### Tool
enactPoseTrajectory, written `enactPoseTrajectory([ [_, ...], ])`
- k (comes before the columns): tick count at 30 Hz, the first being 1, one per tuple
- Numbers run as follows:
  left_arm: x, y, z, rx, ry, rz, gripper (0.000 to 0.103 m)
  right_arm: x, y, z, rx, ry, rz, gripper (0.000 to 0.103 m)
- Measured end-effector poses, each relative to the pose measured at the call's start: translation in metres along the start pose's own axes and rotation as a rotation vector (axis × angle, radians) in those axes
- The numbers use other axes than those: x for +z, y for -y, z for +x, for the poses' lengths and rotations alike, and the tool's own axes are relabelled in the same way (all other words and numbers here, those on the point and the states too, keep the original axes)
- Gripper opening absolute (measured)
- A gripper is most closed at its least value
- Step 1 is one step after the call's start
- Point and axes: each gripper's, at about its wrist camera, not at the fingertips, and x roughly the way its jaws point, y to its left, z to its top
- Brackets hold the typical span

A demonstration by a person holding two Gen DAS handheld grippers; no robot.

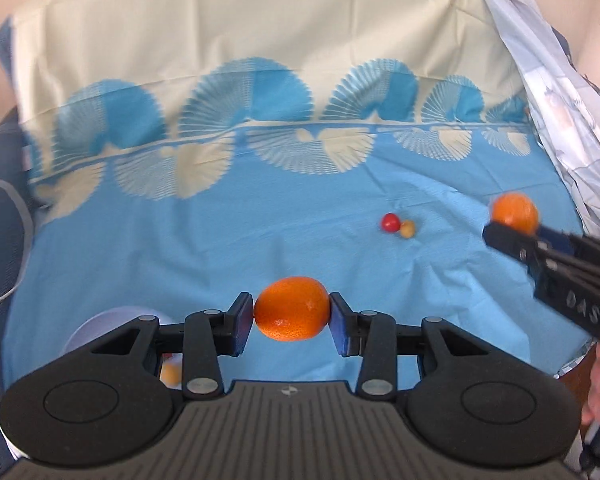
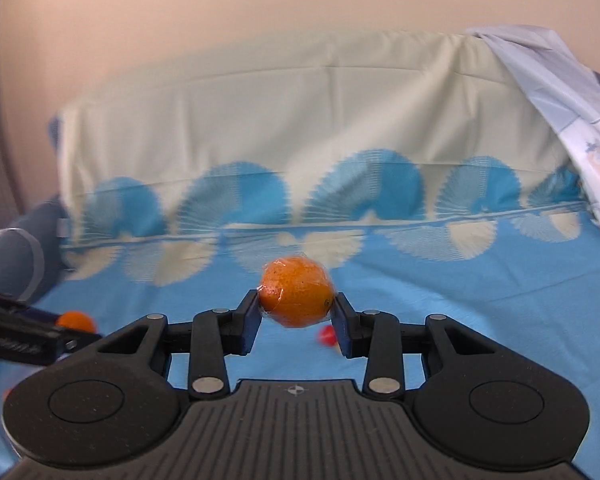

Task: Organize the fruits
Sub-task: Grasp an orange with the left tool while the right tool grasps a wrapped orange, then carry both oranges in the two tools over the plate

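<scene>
My left gripper (image 1: 292,316) is shut on an orange (image 1: 293,309) and holds it above the blue cloth. My right gripper (image 2: 297,310) is shut on a second orange (image 2: 296,291) wrapped in clear film; it also shows in the left wrist view (image 1: 515,213), held at the right. A small red fruit (image 1: 390,222) and a small yellow-brown fruit (image 1: 408,229) lie together on the cloth beyond the left gripper. The red fruit (image 2: 326,335) shows partly under the right gripper. The left gripper's orange (image 2: 76,322) shows at the far left of the right wrist view.
A blue and cream patterned cloth (image 1: 220,248) covers the surface and rises at the back. A white bowl (image 1: 100,328) with a yellowish fruit (image 1: 170,374) sits under the left gripper's left side. A pale printed sheet (image 1: 560,100) hangs at the right.
</scene>
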Motion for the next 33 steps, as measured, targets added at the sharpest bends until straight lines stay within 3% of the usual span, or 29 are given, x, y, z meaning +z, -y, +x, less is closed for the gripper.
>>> enactPoseTrajectory([
  [8,-0.072,-0.060,-0.102,0.094,0.018,-0.060,0.045,-0.023,-0.111,-0.086,0.220,-0.070,-0.035,0.040],
  [14,-0.127,-0.088,-0.150,0.111,0.014,-0.127,0.045,-0.042,-0.164,-0.128,0.318,-0.146,-0.048,0.040],
  [22,-0.169,-0.106,-0.182,0.131,0.026,-0.189,0.045,-0.055,-0.206,-0.164,0.335,-0.153,-0.126,0.040],
  [33,-0.172,-0.117,-0.197,0.123,0.069,-0.230,0.045,-0.054,-0.216,-0.179,0.335,-0.120,-0.185,0.040],
])
